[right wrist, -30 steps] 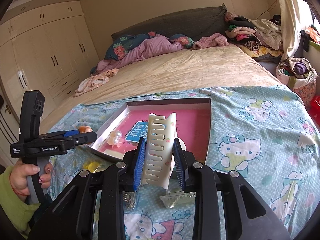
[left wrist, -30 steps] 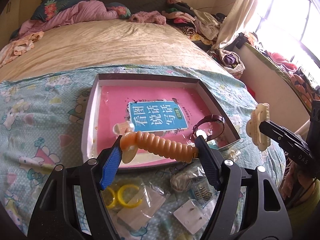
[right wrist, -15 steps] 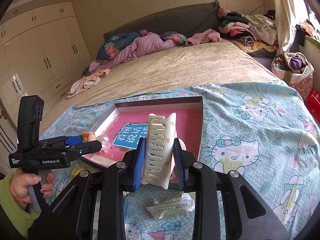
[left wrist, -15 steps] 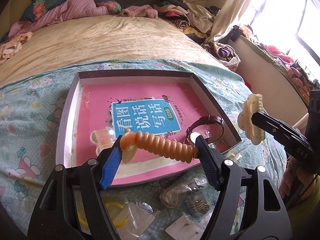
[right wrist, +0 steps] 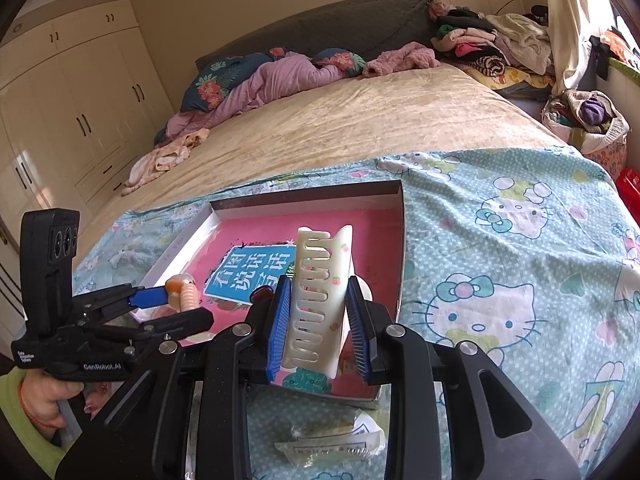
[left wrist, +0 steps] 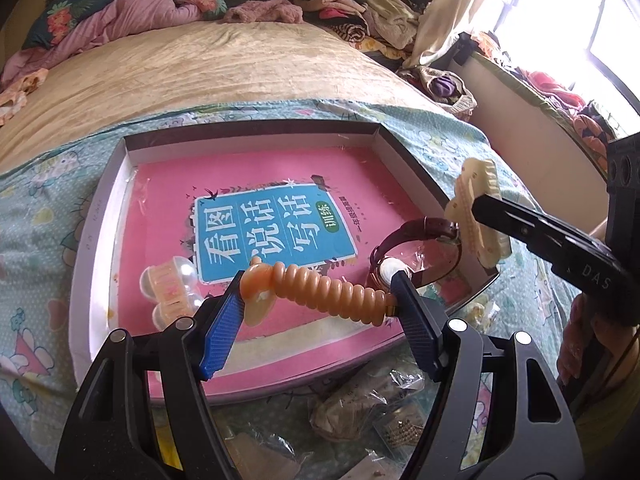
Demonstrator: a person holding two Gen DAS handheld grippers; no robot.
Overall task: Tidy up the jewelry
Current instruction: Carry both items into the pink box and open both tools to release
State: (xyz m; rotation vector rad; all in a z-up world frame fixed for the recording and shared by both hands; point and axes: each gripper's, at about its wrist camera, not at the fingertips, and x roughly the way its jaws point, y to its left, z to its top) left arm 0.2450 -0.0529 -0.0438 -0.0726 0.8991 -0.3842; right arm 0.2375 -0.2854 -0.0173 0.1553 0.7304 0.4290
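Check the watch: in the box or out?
In. The watch sits on the pink book inside the box, near its right wall, strap looped upward.

Home bedroom, lived-in. Big bed (right wrist: 340,120) with tan cover, dark headboard (right wrist: 320,28), floral pillows and rumpled pink bedding (right wrist: 272,80) at the head. Cartoon-cat sheet (right wrist: 500,280) spread over the foot end. Cream built-in wardrobe (right wrist: 60,100) along one wall. Heap of clothes (right wrist: 488,40) piled by the curtain (right wrist: 560,12); a bag stuffed with more clothes (right wrist: 588,120) beside the bed. Bright window (left wrist: 592,20), its sill cluttered with fabrics.
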